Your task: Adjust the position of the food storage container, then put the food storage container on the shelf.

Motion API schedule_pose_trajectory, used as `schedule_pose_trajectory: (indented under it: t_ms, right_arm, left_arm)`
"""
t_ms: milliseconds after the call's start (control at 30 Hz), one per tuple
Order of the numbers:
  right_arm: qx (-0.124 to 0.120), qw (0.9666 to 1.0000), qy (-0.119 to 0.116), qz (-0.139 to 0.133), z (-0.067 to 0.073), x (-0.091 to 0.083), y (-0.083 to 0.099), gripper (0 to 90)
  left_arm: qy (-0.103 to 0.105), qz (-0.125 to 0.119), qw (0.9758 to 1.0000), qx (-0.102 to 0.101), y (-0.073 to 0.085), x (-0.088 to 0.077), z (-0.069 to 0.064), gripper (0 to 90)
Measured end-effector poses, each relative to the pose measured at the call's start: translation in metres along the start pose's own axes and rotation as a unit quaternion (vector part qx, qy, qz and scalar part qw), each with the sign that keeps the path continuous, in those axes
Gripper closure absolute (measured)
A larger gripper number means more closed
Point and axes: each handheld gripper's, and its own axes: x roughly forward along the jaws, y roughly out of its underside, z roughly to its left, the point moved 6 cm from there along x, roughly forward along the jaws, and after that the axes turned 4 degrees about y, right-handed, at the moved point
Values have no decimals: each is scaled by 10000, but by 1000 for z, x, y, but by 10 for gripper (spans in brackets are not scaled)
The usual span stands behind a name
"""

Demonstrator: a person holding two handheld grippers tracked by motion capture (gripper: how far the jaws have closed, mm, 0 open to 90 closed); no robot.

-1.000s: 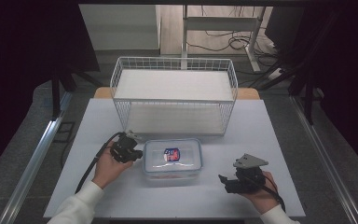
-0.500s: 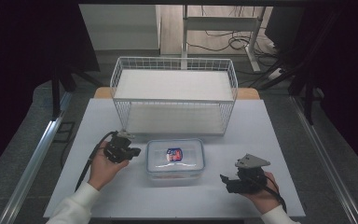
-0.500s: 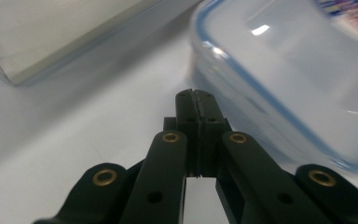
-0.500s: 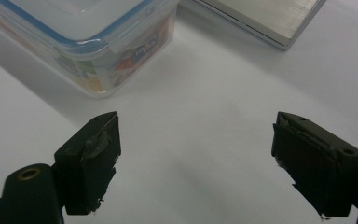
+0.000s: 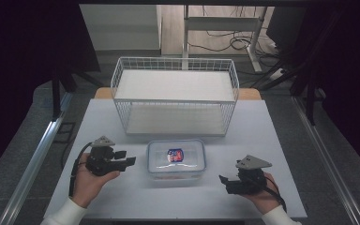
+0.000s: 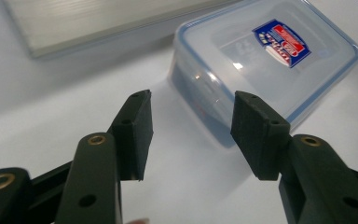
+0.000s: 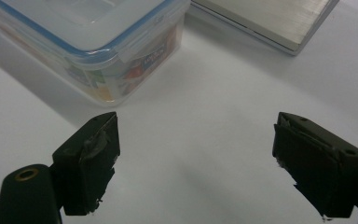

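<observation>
On the white tabletop we see first a white wire basket at the far side. Just before it lies a clear plastic box with a blue-rimmed lid, between our two tools. Our left tool has just been opening beside the box, nothing between the jaws. Our right tool stands wide, apart from it.
</observation>
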Motion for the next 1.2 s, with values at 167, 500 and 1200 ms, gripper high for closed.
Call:
schedule_pose_trajectory:
  t_ms: [167, 500, 1200]
  right_arm:
    - [233, 9997, -76, -54, 0, 0, -2, 153]
    - [262, 9995, -134, -147, -1, -2, -4, 154]
    - [785, 9945, -653, -248, -2, 1, -22, 166]
  left_arm:
    - [18, 5, 9999, -132, 6, -2, 4, 354]
    - [87, 22, 9998, -200, 6, 0, 5, 306]
    - [325, -41, 9981, -521, 2, 9, 5, 249]
